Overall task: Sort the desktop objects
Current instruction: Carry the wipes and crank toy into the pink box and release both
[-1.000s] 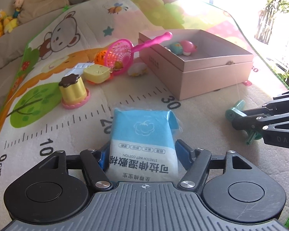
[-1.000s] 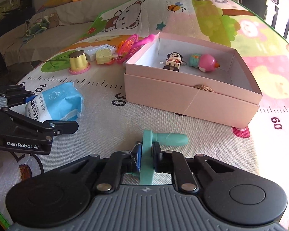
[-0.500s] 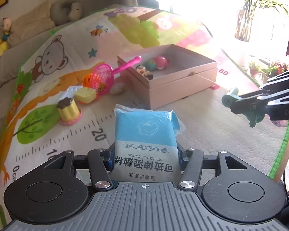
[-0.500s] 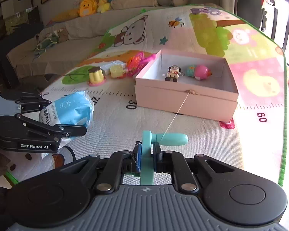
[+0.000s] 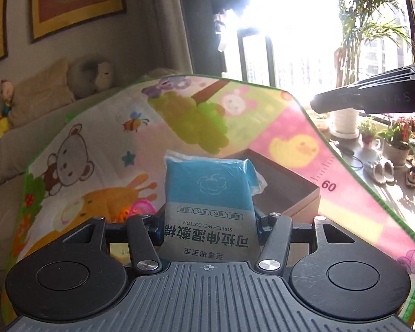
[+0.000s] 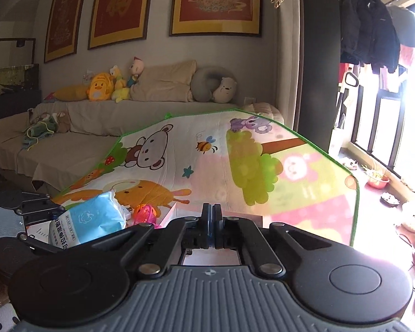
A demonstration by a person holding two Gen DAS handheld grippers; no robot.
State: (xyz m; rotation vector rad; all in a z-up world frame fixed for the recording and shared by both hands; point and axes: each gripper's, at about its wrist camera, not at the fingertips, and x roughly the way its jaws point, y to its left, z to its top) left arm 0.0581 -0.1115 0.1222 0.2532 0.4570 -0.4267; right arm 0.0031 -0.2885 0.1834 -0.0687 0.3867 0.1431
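Observation:
My left gripper (image 5: 209, 221) is shut on a blue and white packet of wet cotton wipes (image 5: 209, 193) and holds it high above the play mat, in front of the pink box (image 5: 290, 191). The packet also shows in the right wrist view (image 6: 91, 221), with the left gripper (image 6: 36, 215) beside it. My right gripper (image 6: 211, 215) has its jaws pressed together with nothing showing between them; the teal toy is out of sight. In the left wrist view the right gripper (image 5: 373, 96) is raised at the upper right.
A cartoon play mat (image 6: 235, 166) covers the table. A pink net scoop and orange ball (image 6: 145, 213) lie by the box. A sofa with plush toys (image 6: 110, 88) stands behind. Windows and potted plants (image 5: 395, 138) are to the right.
Both grippers have risen and tilted upward, so the room now fills the views. The left still holds the packet. The teal toy seen in the right gripper's jaws is gone from view.

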